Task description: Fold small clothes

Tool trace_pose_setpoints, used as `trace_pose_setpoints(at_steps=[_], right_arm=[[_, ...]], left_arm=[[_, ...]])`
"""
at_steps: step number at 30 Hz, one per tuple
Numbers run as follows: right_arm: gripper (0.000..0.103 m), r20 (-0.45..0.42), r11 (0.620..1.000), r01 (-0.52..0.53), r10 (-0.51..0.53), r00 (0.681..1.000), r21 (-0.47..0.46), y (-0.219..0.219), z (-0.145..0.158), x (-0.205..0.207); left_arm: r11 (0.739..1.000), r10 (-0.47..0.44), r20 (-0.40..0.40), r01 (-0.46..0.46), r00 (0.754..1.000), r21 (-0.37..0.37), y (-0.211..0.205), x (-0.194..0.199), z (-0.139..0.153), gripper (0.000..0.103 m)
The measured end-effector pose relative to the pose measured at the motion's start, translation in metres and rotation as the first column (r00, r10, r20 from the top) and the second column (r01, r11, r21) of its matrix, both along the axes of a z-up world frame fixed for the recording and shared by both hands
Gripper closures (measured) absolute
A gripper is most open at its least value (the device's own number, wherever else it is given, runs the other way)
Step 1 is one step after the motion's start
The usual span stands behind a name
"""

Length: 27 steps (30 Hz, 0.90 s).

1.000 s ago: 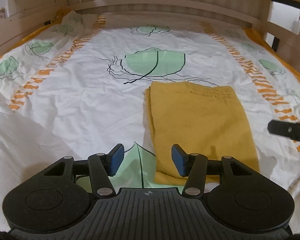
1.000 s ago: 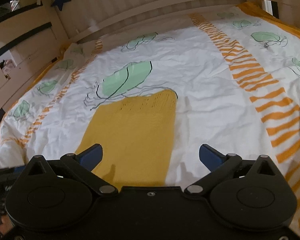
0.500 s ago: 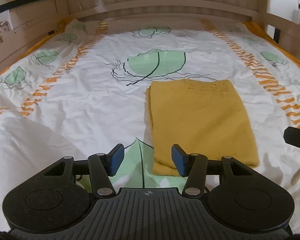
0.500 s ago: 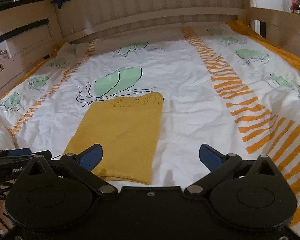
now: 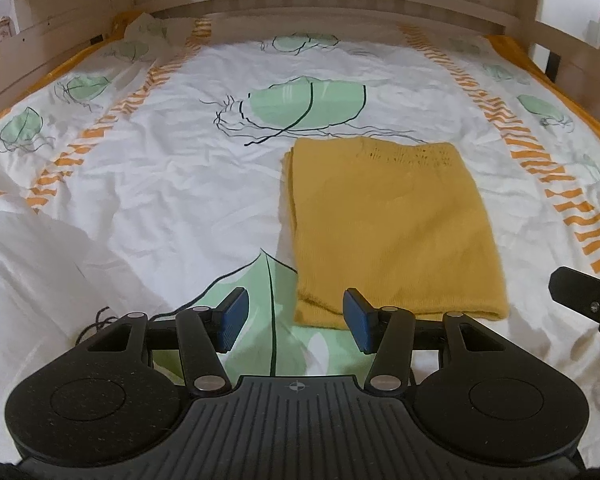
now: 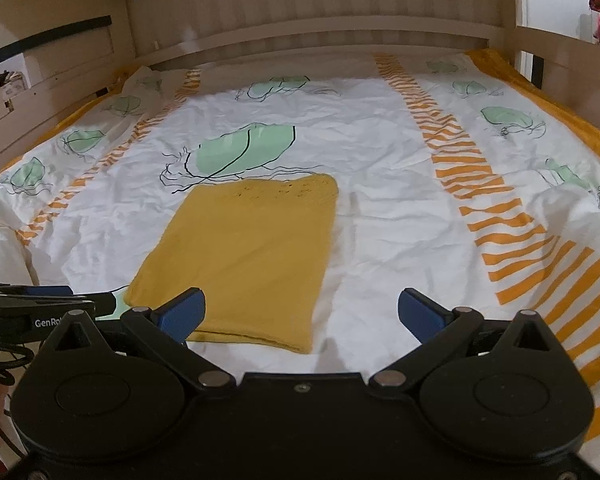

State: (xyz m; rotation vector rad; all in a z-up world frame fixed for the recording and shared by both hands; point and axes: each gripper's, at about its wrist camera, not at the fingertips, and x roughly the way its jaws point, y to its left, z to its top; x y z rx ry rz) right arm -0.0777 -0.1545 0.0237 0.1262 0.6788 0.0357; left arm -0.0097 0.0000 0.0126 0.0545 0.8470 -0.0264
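Note:
A yellow knitted garment [image 5: 392,220] lies folded into a flat rectangle on the bed; it also shows in the right wrist view [image 6: 248,256]. My left gripper [image 5: 296,318] is open and empty, just short of the garment's near left corner. My right gripper [image 6: 300,314] is wide open and empty, above the garment's near right corner. Part of the right gripper shows at the right edge of the left wrist view [image 5: 588,300]. The left gripper's tip shows at the left edge of the right wrist view [image 6: 40,300].
The bed sheet [image 5: 160,184] is white with green leaf prints and orange stripes, rumpled at the near left [image 5: 28,264]. A wooden bed frame [image 6: 320,32] encloses the far end and both sides.
Both grippers have drawn back toward me and risen, so the garment looks farther away. Both stay open and empty. The garment has not moved.

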Motion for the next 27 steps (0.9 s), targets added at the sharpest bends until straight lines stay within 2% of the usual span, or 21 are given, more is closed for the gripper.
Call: trace_pose_setpoints(at_steps=[12,27], right_arm=[[0.001,-0.022,1.0,0.01,-0.011,1.0,-0.029,0.004,-0.005,0.009],[0.001,-0.056,1.0,0.008,-0.009,0.998,-0.017,0.007,-0.014,0.021]], left_arm=[[1.0,0.022,0.004,-0.022,1.0,-0.021,0.013,-0.006,0.005,0.053],[0.999,0.028,0.016,-0.027,0.999,-0.045,0.023,-0.001,0.008,0.053]])
